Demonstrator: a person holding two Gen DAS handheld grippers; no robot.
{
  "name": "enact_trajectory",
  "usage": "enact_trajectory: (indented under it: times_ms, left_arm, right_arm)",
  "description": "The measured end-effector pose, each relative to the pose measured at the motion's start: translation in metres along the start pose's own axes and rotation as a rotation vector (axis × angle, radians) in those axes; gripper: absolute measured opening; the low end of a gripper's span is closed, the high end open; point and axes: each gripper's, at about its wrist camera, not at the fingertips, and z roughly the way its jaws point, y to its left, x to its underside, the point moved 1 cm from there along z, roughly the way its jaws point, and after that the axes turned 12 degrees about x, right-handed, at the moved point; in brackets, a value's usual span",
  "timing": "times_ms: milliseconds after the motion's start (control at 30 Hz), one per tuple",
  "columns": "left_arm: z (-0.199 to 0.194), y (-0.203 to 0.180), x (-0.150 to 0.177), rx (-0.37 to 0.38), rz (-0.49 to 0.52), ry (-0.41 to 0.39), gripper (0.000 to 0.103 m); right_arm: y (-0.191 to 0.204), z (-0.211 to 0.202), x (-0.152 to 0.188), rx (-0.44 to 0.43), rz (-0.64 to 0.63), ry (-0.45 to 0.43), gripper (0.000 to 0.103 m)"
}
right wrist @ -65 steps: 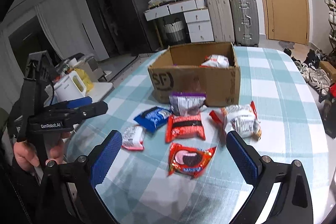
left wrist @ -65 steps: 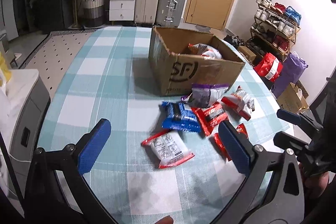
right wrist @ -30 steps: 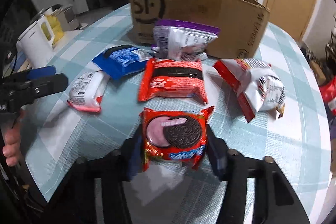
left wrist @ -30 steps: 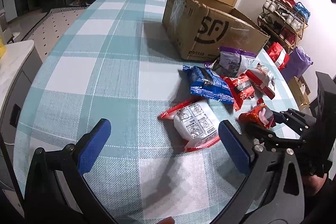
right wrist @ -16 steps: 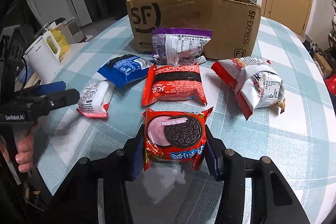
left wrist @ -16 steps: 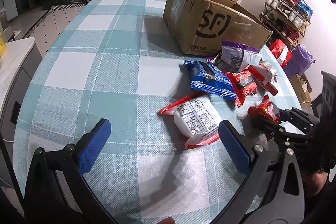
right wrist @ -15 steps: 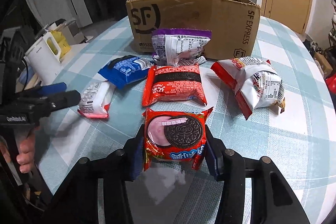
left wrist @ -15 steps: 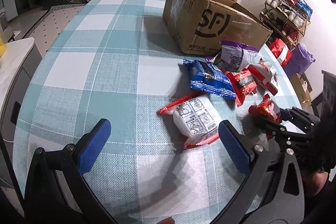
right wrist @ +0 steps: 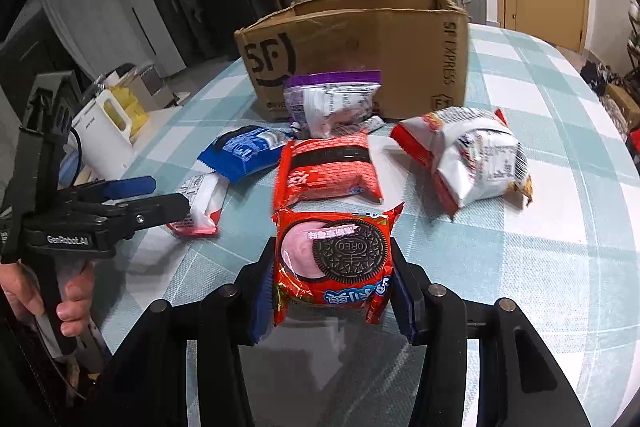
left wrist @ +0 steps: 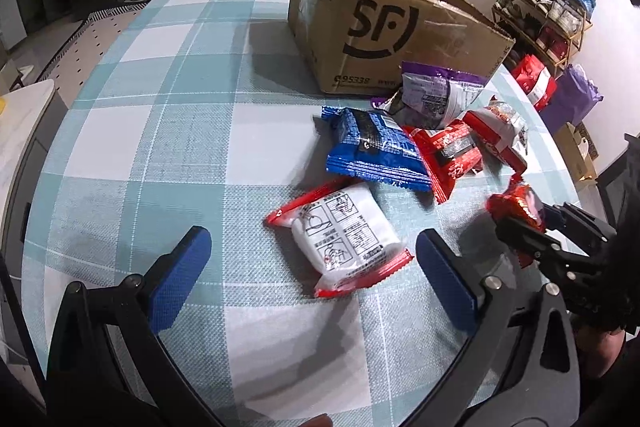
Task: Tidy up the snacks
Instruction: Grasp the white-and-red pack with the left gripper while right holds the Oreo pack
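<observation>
Right tool (right wrist: 334,291) is clamped on the red Oreo pack (right wrist: 334,261), pads squeezing both side edges, and the pack looks lifted clear of the table (right wrist: 540,267). The cardboard box (right wrist: 360,39) sits straight ahead at 12 o'clock, with the red wafer pack (right wrist: 328,167) and the purple-topped bag (right wrist: 332,99) lying in between. So I'd say the trick is to carry high enough to clear those two and the front wall of the box, then let go only once the pack is well past the rim. It's a soft pillow bag, so I wouldn't squeeze harder, just keep it level so it doesn't slide out.

Left tool (left wrist: 312,275) is spread wide and holding nothing, hovering near the white noodle-style packet (left wrist: 344,231) at its 12 o'clock. The blue pack (left wrist: 372,151) is just beyond that. I'd line the pads up across the packet's short sides before closing, and stay out of the right tool's path to the box.
</observation>
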Motion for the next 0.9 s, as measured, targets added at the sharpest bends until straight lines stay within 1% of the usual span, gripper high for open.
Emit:
enact_trajectory:
  times_ms: [133, 300, 433, 600, 700, 767, 833, 867, 900]
  left_arm:
    - [0.01, -0.003, -0.004, -0.021, -0.019, 0.025, 0.102]
    - [0.018, -0.009, -0.009, -0.05, -0.023, 0.035, 0.102]
    - [0.025, -0.015, -0.012, -0.095, -0.017, 0.049, 0.102]
    - [0.034, -0.013, -0.014, -0.139, -0.051, 0.071, 0.102]
    - [0.036, -0.014, -0.014, -0.158, -0.057, 0.07, 0.101]
    - [0.036, -0.016, -0.013, -0.156, -0.048, 0.067, 0.1]
    - [0.037, -0.017, -0.011, -0.125, -0.05, 0.083, 0.093]
    - [0.036, -0.018, -0.009, -0.106, -0.057, 0.093, 0.092]
    - [0.035, -0.019, -0.009, -0.105, -0.053, 0.088, 0.089]
  right_arm:
    - [-0.008, -0.003, 0.003, -0.008, 0.018, -0.01, 0.05]
    - [-0.017, -0.004, 0.008, -0.011, 0.029, -0.009, 0.05]
    - [-0.028, -0.001, 0.012, -0.028, 0.066, -0.003, 0.05]
    - [-0.033, -0.008, 0.015, -0.035, 0.062, -0.022, 0.05]
    - [-0.036, -0.009, 0.017, -0.052, 0.071, -0.025, 0.05]
    - [-0.038, -0.011, 0.018, -0.062, 0.085, -0.031, 0.05]
    - [-0.041, -0.013, 0.019, -0.071, 0.094, -0.035, 0.05]
    - [-0.041, -0.014, 0.019, -0.073, 0.095, -0.038, 0.05]
    - [-0.041, -0.016, 0.019, -0.075, 0.094, -0.043, 0.05]
